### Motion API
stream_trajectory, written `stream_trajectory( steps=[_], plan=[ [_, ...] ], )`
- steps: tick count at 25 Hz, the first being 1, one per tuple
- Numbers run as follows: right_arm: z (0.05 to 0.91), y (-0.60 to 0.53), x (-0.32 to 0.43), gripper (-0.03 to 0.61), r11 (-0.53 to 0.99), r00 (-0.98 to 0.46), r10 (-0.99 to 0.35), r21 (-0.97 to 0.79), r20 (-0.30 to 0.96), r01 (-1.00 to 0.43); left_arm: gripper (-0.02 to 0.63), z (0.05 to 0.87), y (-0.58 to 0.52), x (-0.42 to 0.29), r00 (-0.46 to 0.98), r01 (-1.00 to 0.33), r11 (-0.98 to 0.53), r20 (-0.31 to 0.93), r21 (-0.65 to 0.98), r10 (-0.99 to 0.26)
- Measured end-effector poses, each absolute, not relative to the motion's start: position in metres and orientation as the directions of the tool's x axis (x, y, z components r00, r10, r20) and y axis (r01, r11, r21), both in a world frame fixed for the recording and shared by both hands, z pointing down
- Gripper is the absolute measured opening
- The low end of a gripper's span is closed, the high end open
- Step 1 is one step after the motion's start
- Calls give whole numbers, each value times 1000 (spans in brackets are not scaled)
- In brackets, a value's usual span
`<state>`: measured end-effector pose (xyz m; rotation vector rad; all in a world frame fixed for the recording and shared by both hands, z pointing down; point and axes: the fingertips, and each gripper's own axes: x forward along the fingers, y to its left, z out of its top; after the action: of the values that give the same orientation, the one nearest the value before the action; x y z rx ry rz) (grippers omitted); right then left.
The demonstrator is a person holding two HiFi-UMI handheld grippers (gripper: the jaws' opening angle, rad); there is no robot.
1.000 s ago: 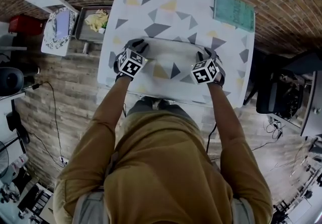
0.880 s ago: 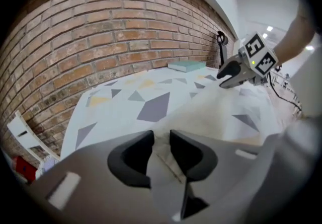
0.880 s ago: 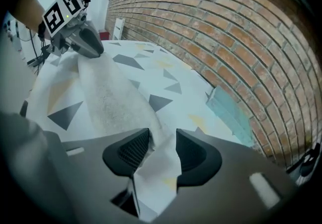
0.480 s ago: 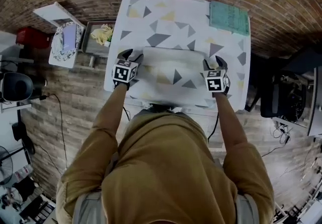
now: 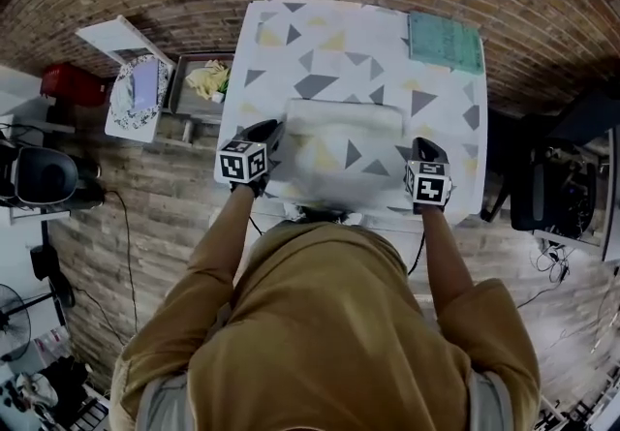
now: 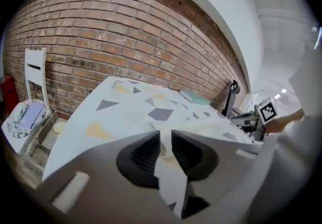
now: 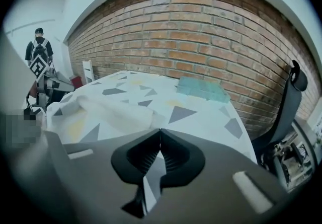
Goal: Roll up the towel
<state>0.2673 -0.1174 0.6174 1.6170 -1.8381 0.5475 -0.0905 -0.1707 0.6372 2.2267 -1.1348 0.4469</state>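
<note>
The towel (image 5: 344,143), white with grey and yellow triangles like the tablecloth under it, lies on the table (image 5: 281,32) with a thicker rolled band along its far edge. My left gripper (image 5: 271,134) is at the towel's left side. In the left gripper view its jaws (image 6: 166,140) are closing, with a strip of the towel (image 6: 168,182) in the narrow gap. My right gripper (image 5: 423,146) is at the towel's right side. In the right gripper view (image 7: 160,135) its tips meet, and patterned cloth (image 7: 146,188) shows in the slot behind them.
A green cloth (image 5: 444,42) lies at the table's far right corner. Left of the table stand a white chair (image 5: 131,80) and a tray (image 5: 208,82) with yellow things. A black office chair (image 5: 542,187) stands at the right. A brick wall runs behind the table.
Both grippers have drawn back from the towel's rolled far band toward the near table edge and moved apart to its sides. Both marker cubes have rolled.
</note>
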Motion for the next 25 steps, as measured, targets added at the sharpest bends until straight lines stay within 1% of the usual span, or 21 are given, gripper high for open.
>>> stream_trajectory(
  steps=[2, 6, 9, 12, 18, 21, 25],
  plan=[
    [614, -114, 264, 5, 157, -66, -727, 72, 684, -985, 131, 627, -168, -86, 611, -792, -479, 504, 380, -610],
    [593, -121, 257, 3, 130, -91, -764, 14, 639, -991, 63, 599, -172, -78, 662, -749, -534, 451, 392, -598],
    [567, -131, 256, 3, 102, -96, -800, -24, 593, -995, 61, 572, -180, -74, 663, -748, -566, 420, 347, -619],
    [530, -139, 251, 3, 96, -106, -848, -46, 520, -994, 61, 534, -188, -79, 634, -772, -588, 363, 243, -682],
    [441, -143, 238, 3, 155, -149, -927, -11, 344, -988, 63, 450, -203, -107, 566, -823, -566, 188, 59, -803],
    [404, -135, 239, 3, 163, -155, -949, 7, 273, -987, 63, 413, -204, -122, 541, -838, -545, 110, -19, -834],
    [361, -126, 241, 3, 162, -153, -971, 34, 185, -986, 63, 370, -192, -137, 518, -852, -517, 9, -75, -855]
  ],
)
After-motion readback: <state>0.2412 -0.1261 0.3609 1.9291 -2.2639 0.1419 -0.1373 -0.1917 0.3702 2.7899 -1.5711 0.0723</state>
